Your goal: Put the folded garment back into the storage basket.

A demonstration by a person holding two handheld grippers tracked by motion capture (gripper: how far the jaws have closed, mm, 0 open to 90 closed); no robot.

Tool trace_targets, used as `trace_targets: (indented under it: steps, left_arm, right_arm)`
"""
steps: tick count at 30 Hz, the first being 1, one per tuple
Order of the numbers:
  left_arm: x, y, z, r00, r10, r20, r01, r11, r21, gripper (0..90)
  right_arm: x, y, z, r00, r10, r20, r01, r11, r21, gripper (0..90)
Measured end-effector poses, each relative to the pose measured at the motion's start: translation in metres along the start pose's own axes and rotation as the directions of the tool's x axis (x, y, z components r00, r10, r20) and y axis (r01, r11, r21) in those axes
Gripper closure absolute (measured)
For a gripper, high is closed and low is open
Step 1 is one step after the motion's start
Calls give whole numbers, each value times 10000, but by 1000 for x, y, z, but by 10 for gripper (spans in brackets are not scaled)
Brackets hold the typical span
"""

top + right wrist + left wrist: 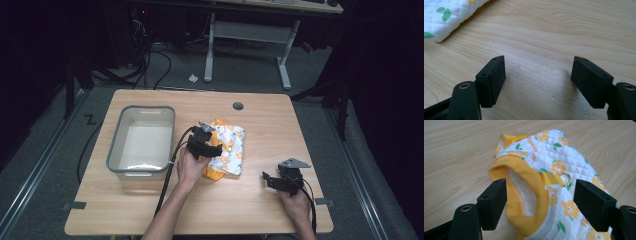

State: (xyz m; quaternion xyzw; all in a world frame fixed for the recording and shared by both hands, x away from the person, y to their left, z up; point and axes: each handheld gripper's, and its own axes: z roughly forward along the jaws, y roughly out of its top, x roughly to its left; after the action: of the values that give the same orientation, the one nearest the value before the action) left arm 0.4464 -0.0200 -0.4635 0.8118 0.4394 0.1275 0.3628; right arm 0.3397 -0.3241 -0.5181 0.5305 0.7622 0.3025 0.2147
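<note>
Left gripper (540, 203) fingers (492, 203) spread wide, straddling the yellow ribbed hem (534, 202) of the quilted flowered garment (564, 165); pads not pressing it. Metal ring (564, 178) on a yellow tab. Garment lies on tabletop (456, 150).

A small quilted white garment (554, 167) with orange flowers and yellow ribbed trim lies flat on the surface (250, 200), beside a grey tub (142, 170).

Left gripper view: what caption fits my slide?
Open black left gripper hovering over a white quilted pet vest with yellow flowers and yellow ribbed trim, lying on the light wooden table.
</note>
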Motion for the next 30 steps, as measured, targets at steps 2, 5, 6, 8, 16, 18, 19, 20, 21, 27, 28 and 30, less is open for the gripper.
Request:
trace_targets:
  steps: [2,5,6,8,16,18,19,20,21,27,28,30]
  left_arm:
    - [4,1,6,9998,-198,-17,198,9998,97,257]
    - [7,2,12,9992,-397,-23,398,9990,198,249]
    - [9,2,15,9990,-452,18,451,9987,252,248]
    - [10,2,19,9990,-446,-6,446,9984,346,248]
    - [12,-3,37,9987,-503,-47,505,9944,928,263]
    - [11,-4,41,9984,-565,-85,570,9927,1064,274]
    - [11,-5,43,9984,-562,-93,569,9916,1162,276]
    - [11,-6,45,9988,-485,-110,495,9907,1271,276]
    - [10,-6,46,9991,-405,-151,422,9901,1340,276]
    - [9,-8,50,9989,-446,-163,465,9873,1516,278]
    - [8,-9,51,9991,-368,-214,397,9871,1551,281]
    - [8,-10,53,9991,-374,-189,399,9868,1573,290]
  right_arm:
    - [0,0,0,10000,0,0,0,10000,0,280]
    - [0,0,0,10000,-11,-1,11,10000,-3,281]
    - [0,0,0,10000,-10,-3,10,10000,-4,280]
    - [0,0,0,10000,2,1,-2,10000,0,280]
    - [0,0,0,10000,-11,-4,11,10000,-3,280]
    - [0,0,0,10000,-10,-3,10,10000,-2,281]
    - [0,0,0,10000,-17,-4,17,10000,-2,280]
    - [0,0,0,10000,-10,-7,10,10000,-3,280]
    - [0,0,0,10000,-12,-3,12,10000,-3,280]
    - [0,0,0,10000,-17,-2,17,10000,-3,281]
    - [0,0,0,10000,-15,-2,15,10000,-4,280]
    - [0,0,0,10000,-12,-8,12,10000,-1,280]
